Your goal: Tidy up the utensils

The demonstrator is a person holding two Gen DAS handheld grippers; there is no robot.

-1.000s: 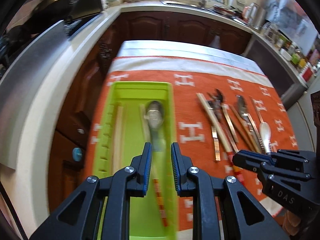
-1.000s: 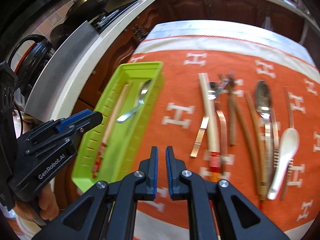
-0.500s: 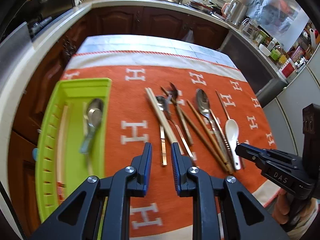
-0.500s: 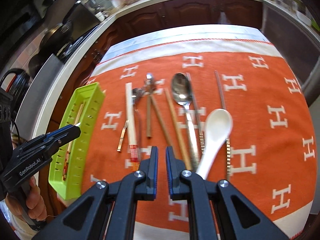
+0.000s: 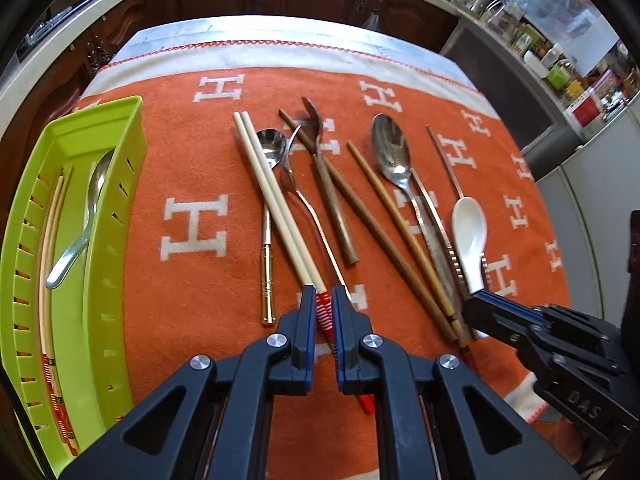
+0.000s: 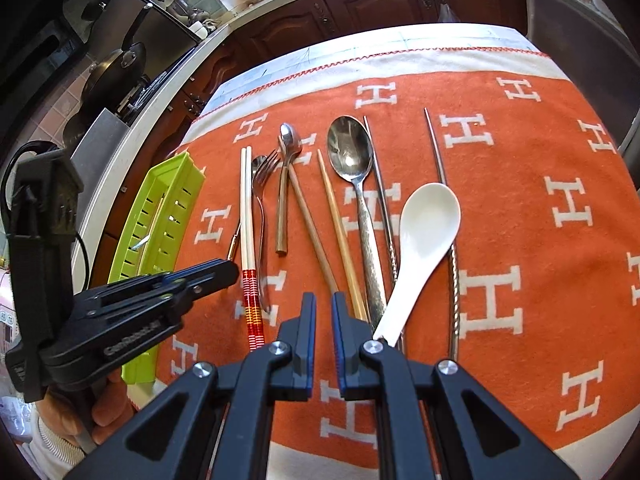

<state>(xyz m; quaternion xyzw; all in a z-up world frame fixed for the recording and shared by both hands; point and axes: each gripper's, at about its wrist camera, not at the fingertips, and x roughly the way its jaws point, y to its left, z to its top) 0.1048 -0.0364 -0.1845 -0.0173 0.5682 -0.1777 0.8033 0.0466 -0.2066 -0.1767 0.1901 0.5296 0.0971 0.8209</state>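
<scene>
My left fingers (image 5: 324, 305) are closing on the red-striped ends of the cream chopsticks (image 5: 276, 200), right of the green tray (image 5: 120, 208); my right fingers (image 6: 323, 312) hover nearly shut, empty

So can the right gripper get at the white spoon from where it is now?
Probably yes. The white spoon lies on top of the other utensils, its handle end just beside the right gripper, with nothing over it. The jaws stand nearly shut, though, and must open first.

Orange blanket (image 5: 192, 304) white H pattern; lime-green tray (image 5: 108, 264); white spoon (image 6: 428, 224).
</scene>
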